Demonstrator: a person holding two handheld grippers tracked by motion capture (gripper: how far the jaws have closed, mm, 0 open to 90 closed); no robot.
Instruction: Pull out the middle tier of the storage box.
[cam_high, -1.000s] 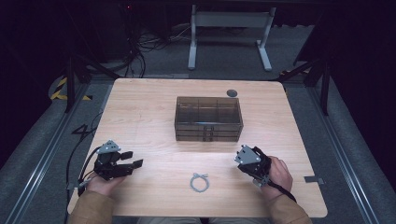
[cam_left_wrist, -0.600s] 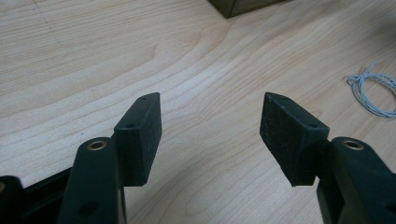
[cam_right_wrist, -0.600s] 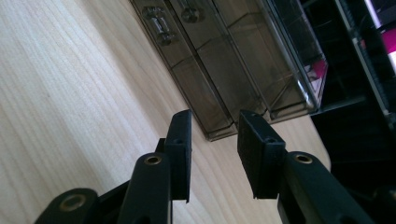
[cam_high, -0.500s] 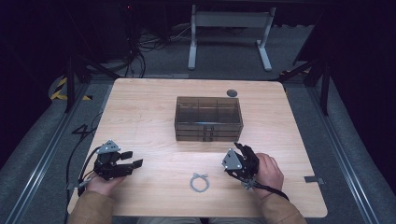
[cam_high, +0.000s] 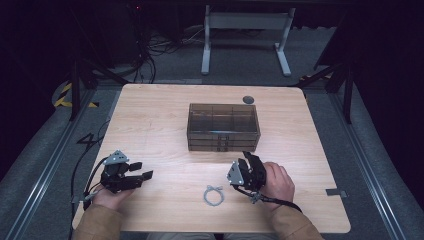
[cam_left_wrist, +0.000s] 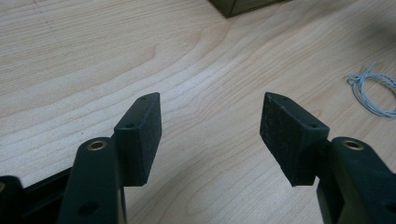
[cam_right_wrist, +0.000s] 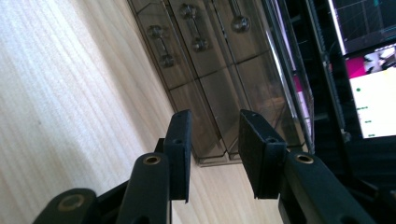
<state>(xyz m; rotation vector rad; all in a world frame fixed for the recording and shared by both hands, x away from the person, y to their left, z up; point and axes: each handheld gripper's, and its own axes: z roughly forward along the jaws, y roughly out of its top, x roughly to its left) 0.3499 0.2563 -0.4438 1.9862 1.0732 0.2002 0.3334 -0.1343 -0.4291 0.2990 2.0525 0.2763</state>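
Near the middle of the surface (cam_high: 150, 115) stands a smoky, see-through drawer box (cam_high: 223, 127), its long axis running left to right, its front with three stacked drawers facing the person. Just ahead of the right claw (cam_high: 248, 161) lies that front; in the right gripper view the knobbed drawer handles (cam_right_wrist: 200, 44) sit beyond the tips, off to one side. This claw is rolled onto its side in the right hand (cam_high: 276, 181), its jaws a little apart with nothing between them, having just been opening slightly. It is by far the nearer one. Well off to the left, the left claw (cam_high: 141, 170) rests low with jaws wide apart and empty. A small coil of pale cord (cam_high: 213, 195) lies between the two hands.
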